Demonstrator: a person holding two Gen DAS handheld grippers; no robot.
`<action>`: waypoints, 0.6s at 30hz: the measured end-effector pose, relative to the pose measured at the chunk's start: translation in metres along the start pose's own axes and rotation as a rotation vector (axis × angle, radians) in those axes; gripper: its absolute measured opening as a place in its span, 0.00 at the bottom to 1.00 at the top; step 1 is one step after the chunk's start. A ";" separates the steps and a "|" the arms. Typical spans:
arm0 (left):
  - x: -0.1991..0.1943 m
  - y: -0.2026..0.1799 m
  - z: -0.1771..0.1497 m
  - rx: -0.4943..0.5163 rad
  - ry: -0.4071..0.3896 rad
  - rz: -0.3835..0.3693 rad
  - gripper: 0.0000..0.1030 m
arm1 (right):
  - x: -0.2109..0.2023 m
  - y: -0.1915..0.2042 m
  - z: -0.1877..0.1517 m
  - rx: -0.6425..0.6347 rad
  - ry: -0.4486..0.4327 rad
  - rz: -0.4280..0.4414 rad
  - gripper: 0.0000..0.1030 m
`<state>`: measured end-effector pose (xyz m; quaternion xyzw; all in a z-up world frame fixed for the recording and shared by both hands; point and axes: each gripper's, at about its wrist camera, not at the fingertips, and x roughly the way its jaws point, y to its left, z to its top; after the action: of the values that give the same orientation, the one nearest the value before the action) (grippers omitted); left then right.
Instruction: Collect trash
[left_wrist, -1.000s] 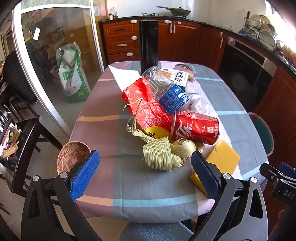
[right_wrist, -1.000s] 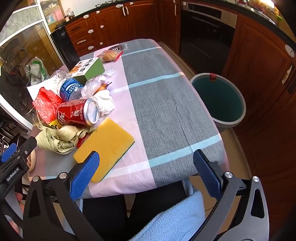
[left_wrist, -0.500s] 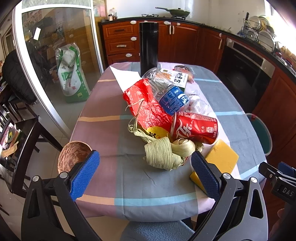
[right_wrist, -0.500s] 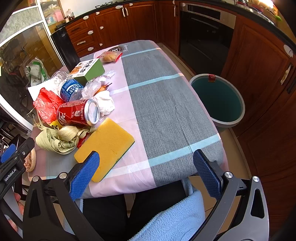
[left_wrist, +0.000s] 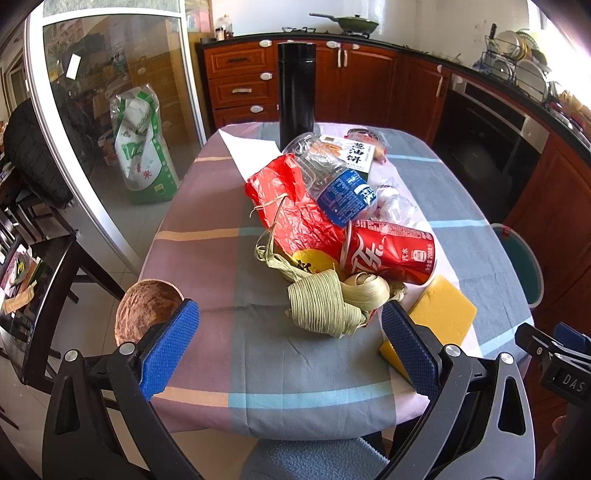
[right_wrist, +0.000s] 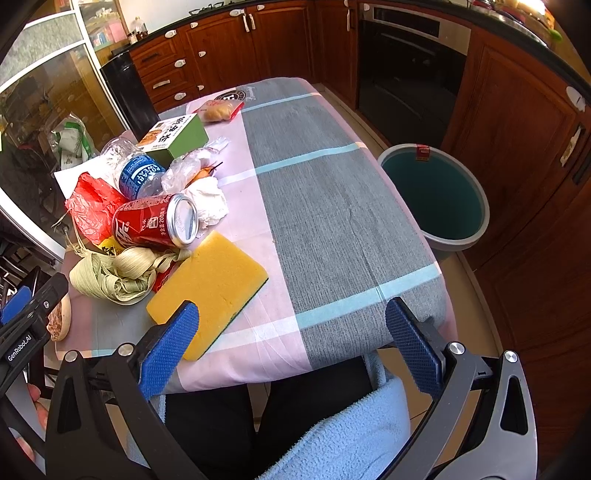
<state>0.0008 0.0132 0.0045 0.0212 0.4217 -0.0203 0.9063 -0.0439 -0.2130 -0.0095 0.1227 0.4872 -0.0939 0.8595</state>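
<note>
A heap of trash lies on the table: a red cola can on its side, a clear bottle with a blue label, a red plastic bag, curled green leaf strips, crumpled white tissue and a clear wrapper. A teal trash bin stands on the floor right of the table. My left gripper is open, empty, just short of the leaf strips. My right gripper is open, empty, at the table's near edge.
A yellow sponge lies near the front edge. A green box, a packaged bun and a tall black flask stand further back. A coconut shell sits at the table's left. Wooden cabinets and an oven surround the table.
Both grippers have barely moved; the views shift only slightly. Both stay open and empty, and the trash lies as before.
</note>
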 end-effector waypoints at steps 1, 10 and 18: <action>0.000 0.000 0.000 0.000 0.000 -0.001 0.96 | 0.000 0.000 0.000 0.000 0.000 0.000 0.94; 0.001 -0.001 -0.002 0.002 0.003 -0.004 0.96 | 0.001 0.000 0.000 0.000 0.001 0.000 0.94; 0.006 -0.001 -0.005 0.007 0.019 -0.011 0.96 | 0.006 0.003 -0.004 -0.013 0.012 -0.004 0.94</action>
<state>0.0006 0.0127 -0.0029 0.0224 0.4303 -0.0269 0.9020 -0.0436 -0.2086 -0.0161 0.1167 0.4933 -0.0919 0.8571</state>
